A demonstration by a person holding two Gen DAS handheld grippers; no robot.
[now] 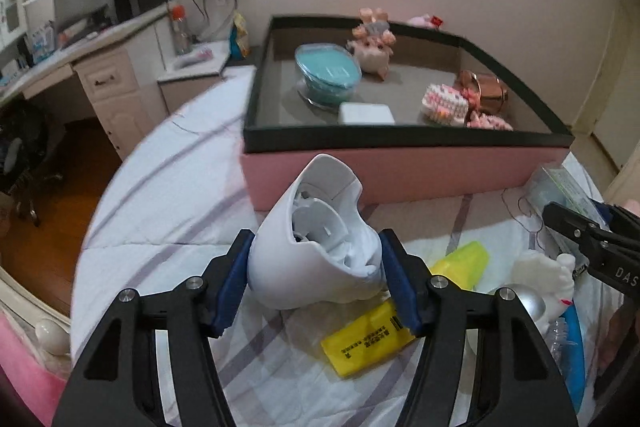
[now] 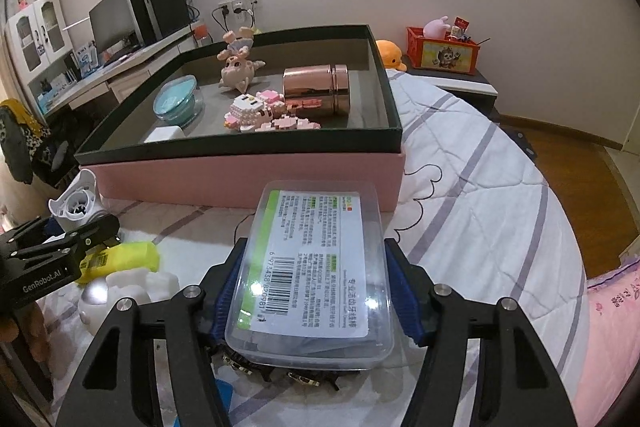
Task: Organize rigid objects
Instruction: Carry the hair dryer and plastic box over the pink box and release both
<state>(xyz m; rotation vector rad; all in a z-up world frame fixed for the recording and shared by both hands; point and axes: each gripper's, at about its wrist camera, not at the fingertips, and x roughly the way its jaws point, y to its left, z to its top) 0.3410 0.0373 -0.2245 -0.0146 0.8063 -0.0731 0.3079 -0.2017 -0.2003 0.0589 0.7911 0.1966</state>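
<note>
My left gripper [image 1: 316,243] is shut on a white plastic shell-shaped housing [image 1: 296,267], with a blue pad on each flank, just above the striped quilt. My right gripper [image 2: 315,247] is shut on a clear lidded plastic box [image 2: 316,267] with a green-and-white barcode label. Ahead of both stands a pink storage box with a dark rim [image 1: 400,141] [image 2: 240,147]. It holds a teal bowl [image 1: 326,73], a pink figure [image 1: 372,55], a copper tin [image 2: 316,91], a pink brick-built cat [image 2: 256,113] and a small white block [image 1: 366,113]. The right wrist view shows the left gripper [image 2: 92,231] holding the white housing [image 2: 76,203].
Loose on the quilt lie a yellow pack [image 1: 368,343], a yellow-green object [image 1: 464,263], a white figurine [image 1: 540,271] and a silver ball [image 1: 528,303]. A desk with a monitor [image 2: 112,23] is at the left. A red crate [image 2: 440,51] sits on a nightstand at the right.
</note>
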